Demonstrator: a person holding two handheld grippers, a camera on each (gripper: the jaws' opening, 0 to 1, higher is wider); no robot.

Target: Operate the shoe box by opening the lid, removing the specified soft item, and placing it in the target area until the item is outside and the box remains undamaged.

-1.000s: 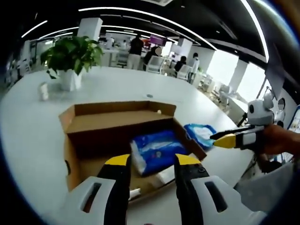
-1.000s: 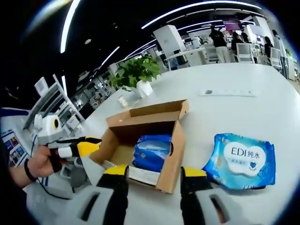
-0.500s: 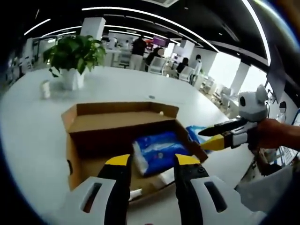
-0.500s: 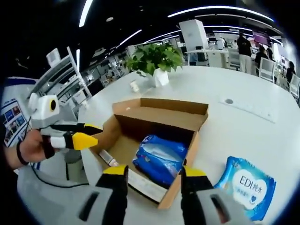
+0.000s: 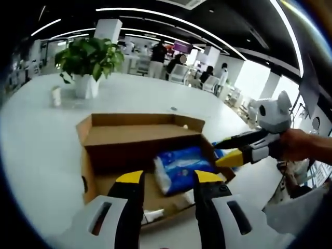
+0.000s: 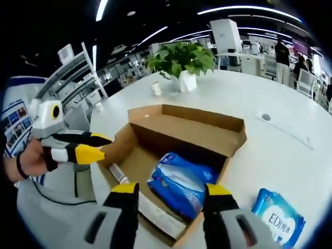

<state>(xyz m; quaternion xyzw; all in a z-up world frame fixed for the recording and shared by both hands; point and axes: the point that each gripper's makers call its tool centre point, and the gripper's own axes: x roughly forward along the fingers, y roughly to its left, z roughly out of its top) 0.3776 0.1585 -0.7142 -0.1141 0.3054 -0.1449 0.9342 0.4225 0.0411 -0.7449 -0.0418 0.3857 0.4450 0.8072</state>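
The box (image 6: 171, 155) sits open on the desk (image 5: 41, 129), the blue soft pack (image 6: 181, 181) inside it. The right gripper (image 6: 168, 194) hovers over it, jaws wide, empty; the left gripper (image 5: 163, 181) likewise. Next, seemingly: descend and pinch the pack.

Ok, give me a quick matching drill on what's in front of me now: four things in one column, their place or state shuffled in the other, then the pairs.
Things:
1. cardboard shoe box
2. blue soft pack
3. EDI wipes pack
4. potted plant

Place or state:
A. flat on the white table, outside the box
B. standing on the table beyond the box
C. lid open, flap folded back
D. lying inside the box

Pairs: 1-C, 2-D, 3-A, 4-B

Both the left hand-held gripper and the right hand-held gripper are open and empty.
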